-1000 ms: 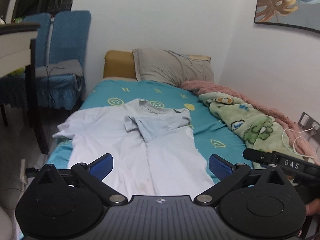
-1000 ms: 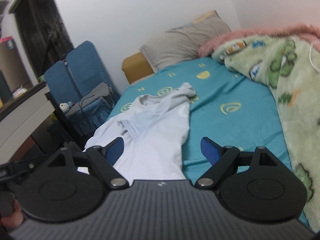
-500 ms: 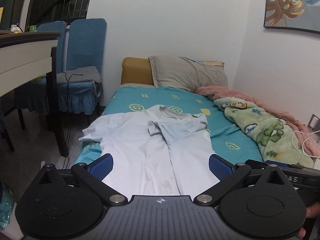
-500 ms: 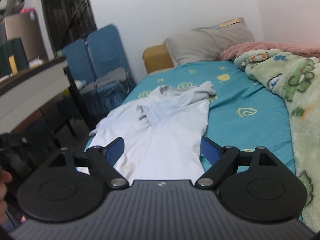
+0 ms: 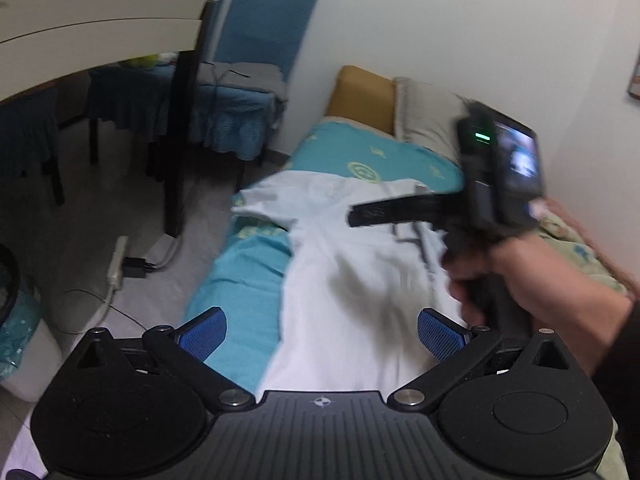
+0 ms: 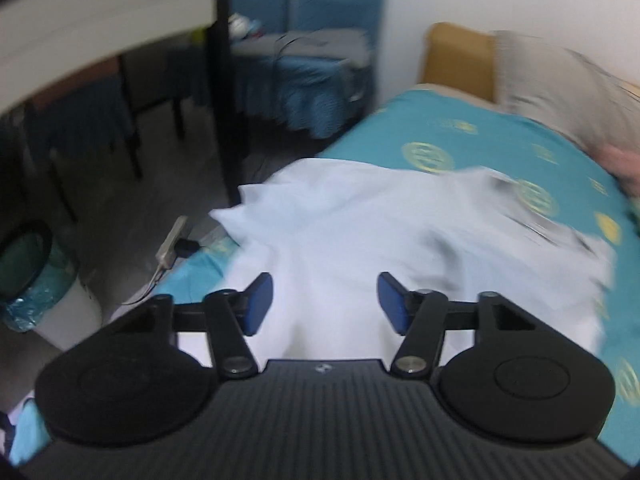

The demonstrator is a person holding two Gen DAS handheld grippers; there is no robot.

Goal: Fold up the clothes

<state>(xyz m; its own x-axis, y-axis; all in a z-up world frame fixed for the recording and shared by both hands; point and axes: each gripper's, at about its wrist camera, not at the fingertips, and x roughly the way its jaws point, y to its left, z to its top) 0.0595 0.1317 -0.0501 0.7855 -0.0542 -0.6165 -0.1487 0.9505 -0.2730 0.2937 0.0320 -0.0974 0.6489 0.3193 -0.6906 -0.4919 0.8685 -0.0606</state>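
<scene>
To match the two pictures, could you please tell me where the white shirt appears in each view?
Left wrist view: the white shirt runs up the centre, partly behind the right tool and hand.
Right wrist view: the shirt fills the centre, above the tool.
Shared landmark: the power strip on the floor, left of the bed.

Soft, even indoor light is seen in both views, without glare. Heavy motion blur is shown across the bed (image 6: 460, 128) and shirt (image 6: 360, 232). Straight lines are bent at the fisheye edges; corners are darkened.
</scene>
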